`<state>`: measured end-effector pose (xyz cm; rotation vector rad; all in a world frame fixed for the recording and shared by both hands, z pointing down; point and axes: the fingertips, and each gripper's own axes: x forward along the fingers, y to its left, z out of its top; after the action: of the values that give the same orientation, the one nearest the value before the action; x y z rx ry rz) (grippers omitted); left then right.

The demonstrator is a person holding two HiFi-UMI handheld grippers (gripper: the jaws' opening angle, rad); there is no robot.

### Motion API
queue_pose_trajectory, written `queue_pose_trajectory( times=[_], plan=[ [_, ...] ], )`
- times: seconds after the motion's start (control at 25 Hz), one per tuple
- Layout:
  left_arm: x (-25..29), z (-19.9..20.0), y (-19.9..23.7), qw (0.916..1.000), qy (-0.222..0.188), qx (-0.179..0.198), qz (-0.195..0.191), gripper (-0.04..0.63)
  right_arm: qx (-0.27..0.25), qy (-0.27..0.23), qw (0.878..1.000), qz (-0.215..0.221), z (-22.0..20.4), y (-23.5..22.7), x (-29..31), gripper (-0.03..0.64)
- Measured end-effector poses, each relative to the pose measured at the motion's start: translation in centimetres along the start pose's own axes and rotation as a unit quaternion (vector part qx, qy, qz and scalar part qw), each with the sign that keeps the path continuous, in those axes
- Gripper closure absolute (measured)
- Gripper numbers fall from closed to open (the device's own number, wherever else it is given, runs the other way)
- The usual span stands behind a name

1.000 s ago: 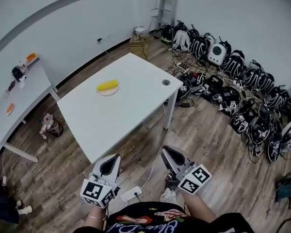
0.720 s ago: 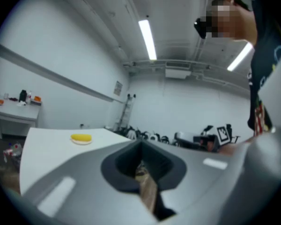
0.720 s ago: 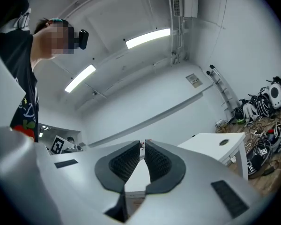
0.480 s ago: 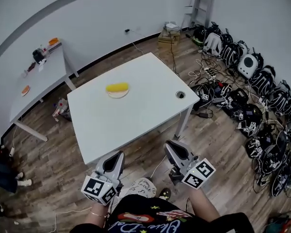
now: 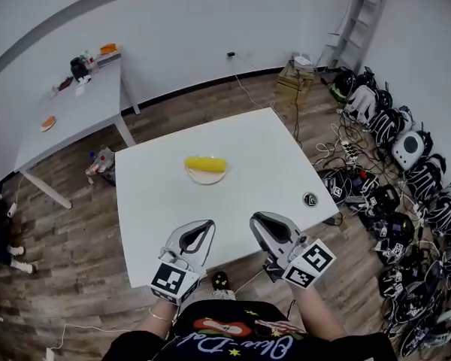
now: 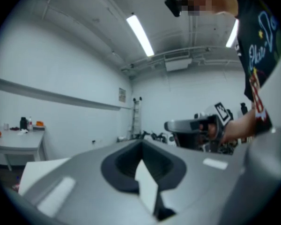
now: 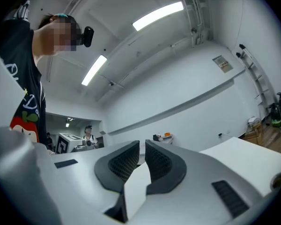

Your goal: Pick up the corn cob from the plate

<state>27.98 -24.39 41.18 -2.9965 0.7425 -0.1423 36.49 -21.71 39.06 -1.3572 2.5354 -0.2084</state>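
- We are holding the left gripper at about 7 o'clock in the head view, over the near edge of the white table. Its own view is showing the dark pads pressed together, with nothing between them.
- We are holding the right gripper just beside it, at about 5 o'clock. Its ribbed pads are sitting all but closed, with only a thin slit between them, and nothing is caught there.
- The corn cob is lying lengthwise across the small plate near the middle of the table. It is at roughly 12 o'clock from the left gripper and 11 o'clock from the right one.
- Both grippers are staying well apart from the cob and the plate, and bare tabletop is showing between them.
- A round grommet hole is sitting in the tabletop near the corner at 3 o'clock from the plate.
- A second table is standing against the wall at 10 o'clock, carrying a few small items that we cannot make out.
- A ladder is leaning in the corner at 1 o'clock, with a cardboard box on the wooden floor near its foot.
- Black-and-white gear and tangled cables are lying in rows along the floor from 2 to 4 o'clock.
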Motion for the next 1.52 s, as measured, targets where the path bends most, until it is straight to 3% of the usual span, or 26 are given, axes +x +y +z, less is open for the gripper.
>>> queue_pose_trajectory(
  times=[0.24,0.36,0.56,0.68,0.84,0.92,1.24,1.44,1.52],
  plan=[
    [4.7,-0.9,7.8,0.999,-0.009,-0.037,0.025,0.6,-0.004,0.081,0.995,0.053,-3.4,-4.9,10.0,0.59],
    [6.7,-1.5,9.6,0.9977,0.001,-0.052,0.044,0.6,-0.007,0.145,0.985,0.092,-6.0,-6.8,13.3,0.462],
    [8.3,-0.1,12.3,0.9938,-0.01,-0.069,0.087,0.6,-0.074,0.226,0.963,0.13,-8.1,-12.6,18.1,0.46],
    [8.6,0.2,13.6,0.9908,-0.014,-0.075,0.112,0.6,-0.114,0.303,0.932,0.165,-11.0,-15.0,20.9,0.43],
    [8.2,-0.4,14.4,0.9858,-0.017,-0.104,0.13,0.6,-0.185,0.41,0.86,0.242,-16.5,-15.4,23.2,0.391],
    [7.8,-0.6,15.1,0.9845,-0.016,-0.108,0.137,0.6,-0.211,0.442,0.834,0.253,-18.3,-15.9,24.6,0.379],
    [6.7,-1.8,18.4,0.977,-0.013,-0.13,0.169,0.6,-0.237,0.516,0.787,0.24,-22.5,-18.3,27.4,0.362],
    [7.0,-2.7,18.8,0.9749,-0.013,-0.149,0.164,0.6,-0.261,0.571,0.74,0.24,-25.1,-19.4,27.6,0.353],
    [7.0,-2.9,18.7,0.9752,-0.006,-0.149,0.164,0.6,-0.254,0.573,0.742,0.238,-25.2,-19.2,27.8,0.35]
  ],
)
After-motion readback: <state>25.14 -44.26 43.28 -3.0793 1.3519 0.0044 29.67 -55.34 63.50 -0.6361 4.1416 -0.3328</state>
